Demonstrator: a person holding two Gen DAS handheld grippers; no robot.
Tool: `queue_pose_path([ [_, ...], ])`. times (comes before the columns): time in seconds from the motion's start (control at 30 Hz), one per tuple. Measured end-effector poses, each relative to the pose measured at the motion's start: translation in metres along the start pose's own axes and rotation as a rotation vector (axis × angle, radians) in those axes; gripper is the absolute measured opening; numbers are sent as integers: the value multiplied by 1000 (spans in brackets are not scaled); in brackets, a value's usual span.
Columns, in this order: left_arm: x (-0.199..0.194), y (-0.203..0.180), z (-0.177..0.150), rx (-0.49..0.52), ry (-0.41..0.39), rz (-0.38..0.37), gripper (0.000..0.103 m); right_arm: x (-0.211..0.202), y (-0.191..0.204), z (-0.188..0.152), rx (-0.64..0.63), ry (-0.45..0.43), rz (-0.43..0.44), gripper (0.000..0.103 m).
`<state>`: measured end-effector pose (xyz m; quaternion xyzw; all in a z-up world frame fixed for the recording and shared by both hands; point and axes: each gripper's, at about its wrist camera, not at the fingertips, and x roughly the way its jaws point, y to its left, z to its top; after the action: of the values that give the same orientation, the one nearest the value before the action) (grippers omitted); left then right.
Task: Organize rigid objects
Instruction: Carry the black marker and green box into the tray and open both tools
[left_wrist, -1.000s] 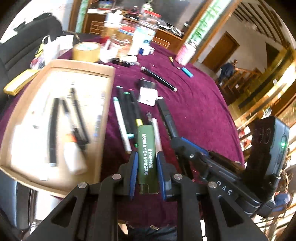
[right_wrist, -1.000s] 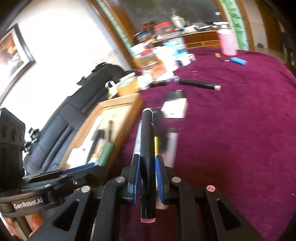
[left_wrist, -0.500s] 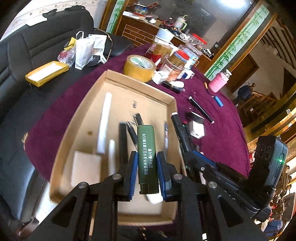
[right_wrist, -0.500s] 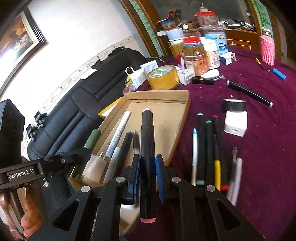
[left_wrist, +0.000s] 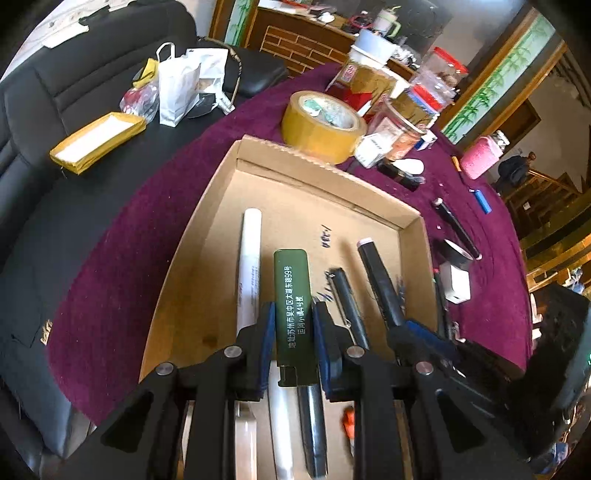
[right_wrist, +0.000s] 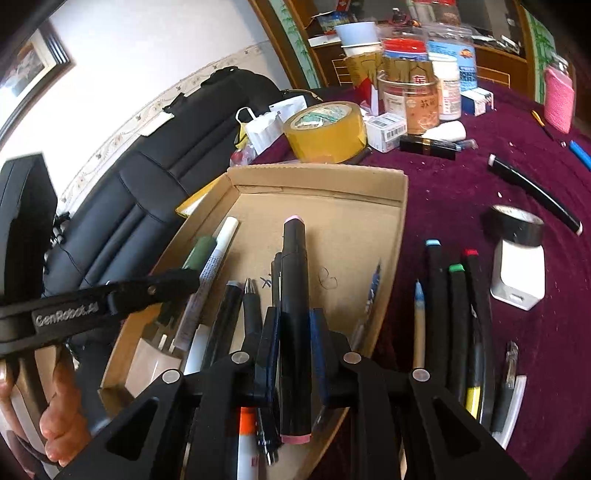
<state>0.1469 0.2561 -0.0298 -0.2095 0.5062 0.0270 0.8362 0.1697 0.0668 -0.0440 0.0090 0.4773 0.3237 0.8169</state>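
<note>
Left wrist: left tool (left_wrist: 294, 334) clamps green lighter (left_wrist: 294, 308) | right wrist: right tool (right_wrist: 294, 341) clamps black marker (right_wrist: 294, 325)

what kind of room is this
Probably a lived-in home room, not a lab or workshop. A table under a purple cloth is crowded with food jars and a roll of yellow tape, a black leather sofa sits beside it, and a framed picture hangs on the wall.
</note>
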Motion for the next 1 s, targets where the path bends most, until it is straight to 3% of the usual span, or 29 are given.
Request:
queue_pose_path([
  [0.57,30,6,8,15,41,70,20,25,3,10,-36,37,-54,18],
  [1.0,29,7,5,5,39,60,20,30,5,13,-67,52,-83,19],
])
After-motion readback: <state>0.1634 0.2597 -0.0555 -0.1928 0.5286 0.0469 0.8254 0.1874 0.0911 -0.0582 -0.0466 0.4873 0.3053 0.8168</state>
